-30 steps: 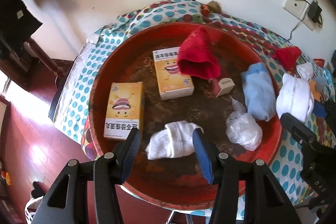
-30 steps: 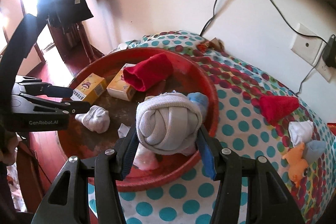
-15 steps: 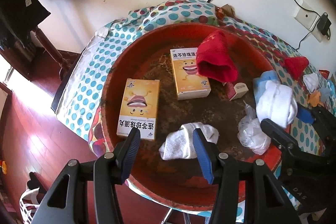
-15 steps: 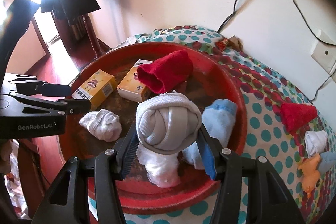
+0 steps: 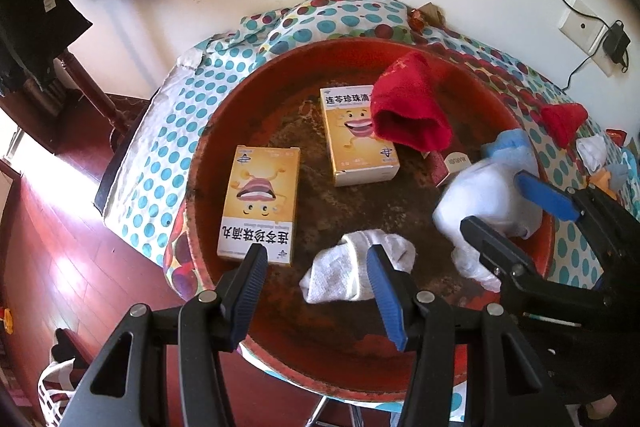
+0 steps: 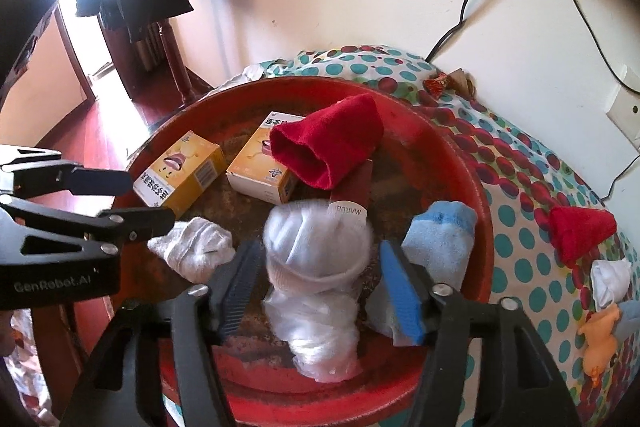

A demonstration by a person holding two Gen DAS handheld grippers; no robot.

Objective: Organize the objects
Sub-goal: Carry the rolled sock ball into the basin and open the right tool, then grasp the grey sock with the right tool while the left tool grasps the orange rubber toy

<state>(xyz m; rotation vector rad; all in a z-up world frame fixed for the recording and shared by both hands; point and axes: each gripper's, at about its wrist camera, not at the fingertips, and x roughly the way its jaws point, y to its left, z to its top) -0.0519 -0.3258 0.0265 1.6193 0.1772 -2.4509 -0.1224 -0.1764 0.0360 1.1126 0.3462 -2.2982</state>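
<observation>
Dropping into the red basin (image 6: 452, 163), a rolled white sock (image 6: 316, 247) is released at lower centre by the right gripper (image 6: 320, 287), whose jaws have just been opening and are parted. The left gripper (image 5: 316, 287) is held apart, empty. Next, a withdrawal toward the remaining socks on the dotted cloth (image 6: 520, 187) is likely needed.

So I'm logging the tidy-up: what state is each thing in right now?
Right gripper: jaws just opened, pads clear of the grey sock.
Grey sock: rolled up, blurred, between the open jaws over the tray.
Left gripper: open, empty.
White sock: bundled, lying in the tray.
Tray: holds boxes and socks.
Red sock: open-mouthed, resting on a box.
Blue sock: folded, by the rim.
</observation>
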